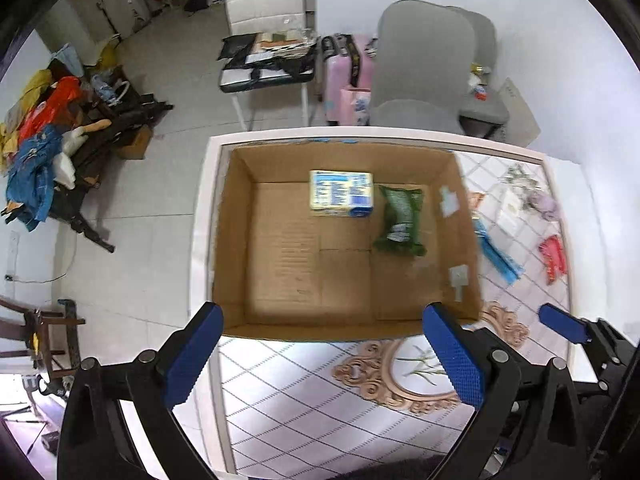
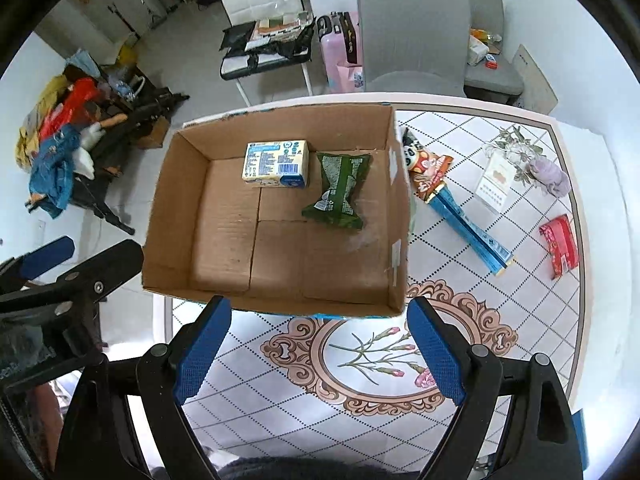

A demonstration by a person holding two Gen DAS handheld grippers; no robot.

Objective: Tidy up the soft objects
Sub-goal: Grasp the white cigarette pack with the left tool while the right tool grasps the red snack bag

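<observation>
An open cardboard box (image 1: 236, 240) (image 2: 176, 216) stands on the patterned table. Inside it lie a yellow-and-blue pack (image 1: 341, 193) (image 2: 276, 164) and a green crinkled packet (image 1: 400, 216) (image 2: 340, 190). Right of the box on the table lie a long blue-and-orange snack pack (image 2: 460, 216) (image 1: 496, 248), a red packet (image 2: 560, 246) (image 1: 554, 258) and a lilac soft thing (image 2: 550, 176) (image 1: 544, 204). My left gripper (image 1: 324, 356) hangs open above the box's near wall, nothing between its blue pads. My right gripper (image 2: 320, 352) is open too, empty, over the near table.
A clear card stand (image 2: 496, 184) sits by the lilac thing. Two grey chairs (image 2: 416, 28) and a pink suitcase (image 2: 340, 56) stand behind the table. A white chair (image 2: 260, 4) with clutter and a heap of clothes (image 2: 60, 148) are on the floor at left.
</observation>
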